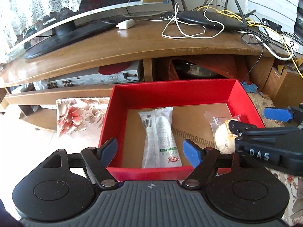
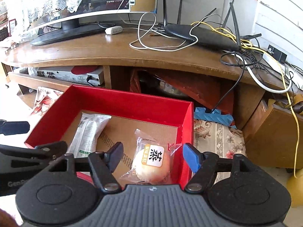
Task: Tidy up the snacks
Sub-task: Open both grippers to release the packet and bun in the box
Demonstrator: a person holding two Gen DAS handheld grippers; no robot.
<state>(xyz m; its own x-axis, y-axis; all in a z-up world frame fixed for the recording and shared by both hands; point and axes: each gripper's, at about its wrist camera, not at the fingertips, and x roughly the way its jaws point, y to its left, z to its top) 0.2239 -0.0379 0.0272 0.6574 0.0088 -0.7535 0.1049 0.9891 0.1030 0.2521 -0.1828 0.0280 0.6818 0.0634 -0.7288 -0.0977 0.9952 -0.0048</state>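
Bun packet (image 2: 151,162) label: "浆"

red box (image 1: 170,92): 1 | white snack bar (image 1: 161,138): 1 | wrapped bun (image 2: 151,162): 1 | router (image 1: 212,19): 1

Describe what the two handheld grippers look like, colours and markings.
Both are black plastic. The left gripper and right gripper each have blue finger pads, two round housings, silver pivot rivets and a ribbed grey centre plate with a small emblem. White raised letters run along the right gripper's body. No sleeves show.
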